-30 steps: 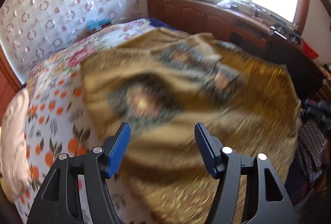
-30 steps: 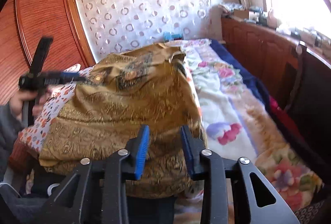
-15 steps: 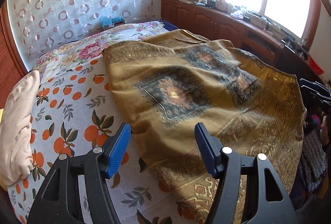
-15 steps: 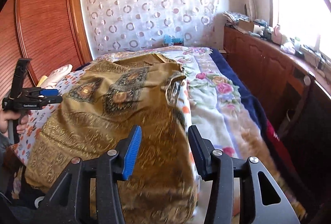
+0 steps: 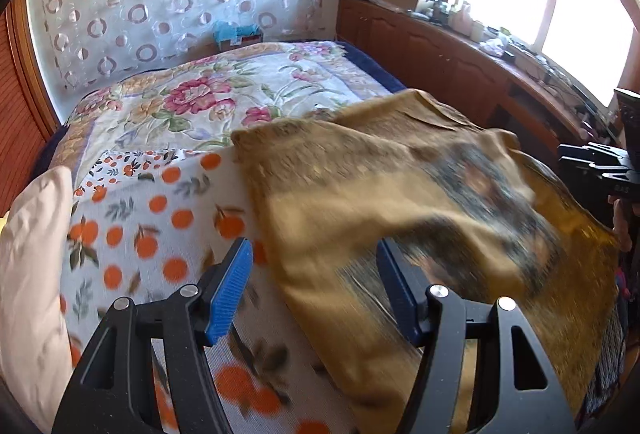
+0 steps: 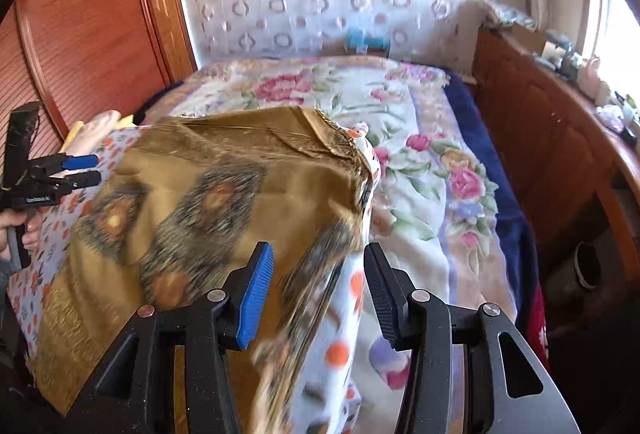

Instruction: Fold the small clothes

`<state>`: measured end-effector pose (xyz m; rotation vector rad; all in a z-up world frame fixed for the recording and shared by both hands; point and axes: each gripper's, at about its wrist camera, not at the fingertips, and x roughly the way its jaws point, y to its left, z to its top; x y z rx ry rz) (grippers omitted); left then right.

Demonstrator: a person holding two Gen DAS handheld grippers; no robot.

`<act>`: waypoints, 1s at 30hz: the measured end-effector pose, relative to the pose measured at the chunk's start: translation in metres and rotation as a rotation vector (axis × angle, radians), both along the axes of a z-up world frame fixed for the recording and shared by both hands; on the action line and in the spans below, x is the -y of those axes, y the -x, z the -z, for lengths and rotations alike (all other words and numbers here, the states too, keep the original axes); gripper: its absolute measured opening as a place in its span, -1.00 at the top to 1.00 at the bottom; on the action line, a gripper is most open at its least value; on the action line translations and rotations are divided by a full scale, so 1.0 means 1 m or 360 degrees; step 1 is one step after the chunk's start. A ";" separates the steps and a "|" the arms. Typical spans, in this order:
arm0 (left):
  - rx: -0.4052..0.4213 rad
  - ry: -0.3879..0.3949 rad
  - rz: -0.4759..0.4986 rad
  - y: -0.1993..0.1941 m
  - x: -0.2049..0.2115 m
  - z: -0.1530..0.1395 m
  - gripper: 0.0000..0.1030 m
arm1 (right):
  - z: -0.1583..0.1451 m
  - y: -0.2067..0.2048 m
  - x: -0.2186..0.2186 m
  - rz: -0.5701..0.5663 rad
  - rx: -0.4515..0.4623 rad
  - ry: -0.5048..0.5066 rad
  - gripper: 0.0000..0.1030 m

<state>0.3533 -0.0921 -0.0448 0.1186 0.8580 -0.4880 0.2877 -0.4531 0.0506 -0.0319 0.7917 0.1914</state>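
Note:
A golden-brown patterned cloth [image 5: 420,201] with dark medallions lies spread over the orange-print sheet [image 5: 160,218] on the bed; it also shows in the right wrist view [image 6: 208,201]. My left gripper [image 5: 314,290] is open and empty, hovering above the cloth's near left edge. My right gripper [image 6: 318,294] is open and empty, above the cloth's right edge where it hangs over the sheet. The left gripper shows at the left of the right wrist view [image 6: 76,169], the right gripper at the right of the left wrist view [image 5: 600,169].
A floral blanket [image 5: 224,101] covers the far half of the bed. A cream pillow [image 5: 28,274] lies at the left. A wooden cabinet [image 5: 440,61] with clutter runs under the window on the right. A wooden wardrobe [image 6: 88,25] stands on the left.
Both grippers have pulled back from the cloth, which has dropped flatter on the bed. The right gripper has opened wider. Both views have swung and are motion-blurred.

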 end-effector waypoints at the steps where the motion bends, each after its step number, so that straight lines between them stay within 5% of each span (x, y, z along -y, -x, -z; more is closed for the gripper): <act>1: -0.0011 -0.0006 -0.0008 -0.009 0.001 0.002 -0.27 | 0.003 -0.015 0.001 -0.0006 -0.0016 0.0013 0.05; 10: -0.0112 -0.0024 -0.0032 -0.074 0.007 0.026 -0.27 | 0.032 -0.103 -0.008 -0.0164 -0.0098 0.0113 0.05; 20: -0.0141 -0.0013 0.0038 -0.090 0.021 0.037 -0.26 | 0.044 -0.139 -0.002 -0.0229 -0.0110 0.0131 0.05; 26: -0.0123 0.0039 0.0063 -0.086 0.023 0.032 0.80 | 0.045 -0.136 0.006 -0.0214 -0.0117 0.0059 0.05; 29: -0.0080 0.0082 0.0036 -0.084 0.020 0.020 0.90 | 0.041 -0.133 0.002 -0.0216 -0.0108 0.0096 0.10; 30: -0.0035 0.0095 0.0032 -0.081 0.019 0.012 0.91 | 0.039 -0.132 -0.001 -0.0231 -0.0098 0.0108 0.30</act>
